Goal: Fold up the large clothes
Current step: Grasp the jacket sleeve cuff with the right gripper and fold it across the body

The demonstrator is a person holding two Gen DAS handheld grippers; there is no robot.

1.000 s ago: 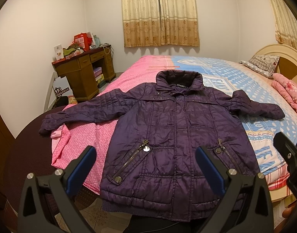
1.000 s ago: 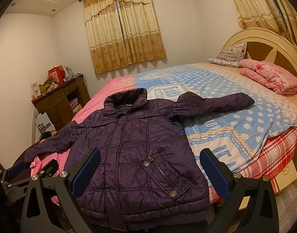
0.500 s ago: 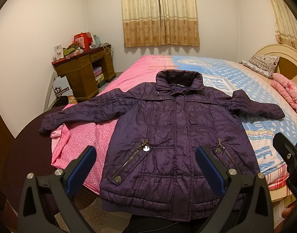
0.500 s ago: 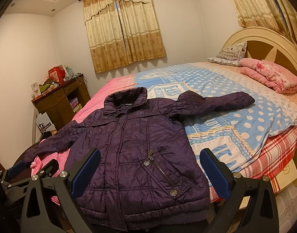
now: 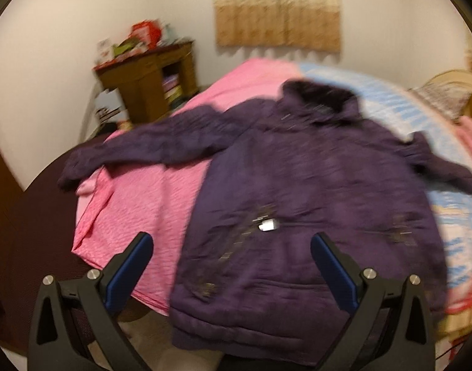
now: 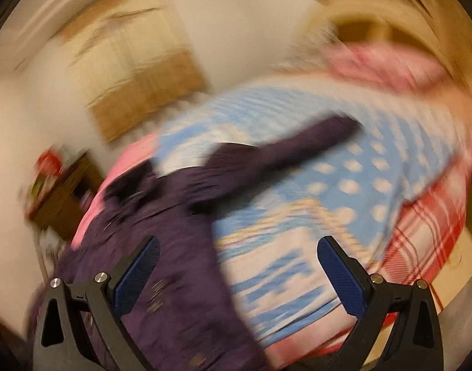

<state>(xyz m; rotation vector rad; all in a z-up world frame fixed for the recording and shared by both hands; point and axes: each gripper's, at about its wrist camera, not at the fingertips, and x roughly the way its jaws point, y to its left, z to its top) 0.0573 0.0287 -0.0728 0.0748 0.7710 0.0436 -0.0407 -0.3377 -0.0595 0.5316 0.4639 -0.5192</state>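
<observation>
A dark purple quilted jacket (image 5: pixel 313 191) lies flat, front up, on the bed, collar at the far end, both sleeves spread out; its hem hangs over the near edge. My left gripper (image 5: pixel 231 262) is open and empty, above the jacket's lower left part. My right gripper (image 6: pixel 237 266) is open and empty, over the bed just right of the jacket (image 6: pixel 162 232). The jacket's right sleeve (image 6: pixel 285 148) stretches across the blue cover. Both views are blurred by motion.
The bed has a pink cover (image 5: pixel 149 216) on the left and a blue dotted cover (image 6: pixel 359 179) on the right, with a plaid edge (image 6: pixel 430 222). A wooden desk (image 5: pixel 146 83) stands at the far left wall. A pink blanket (image 6: pixel 384 65) lies by the headboard.
Both grippers have moved forward toward the bed. The right one has swung right and tilted, so the jacket sits at its lower left. The jacket has not moved.
</observation>
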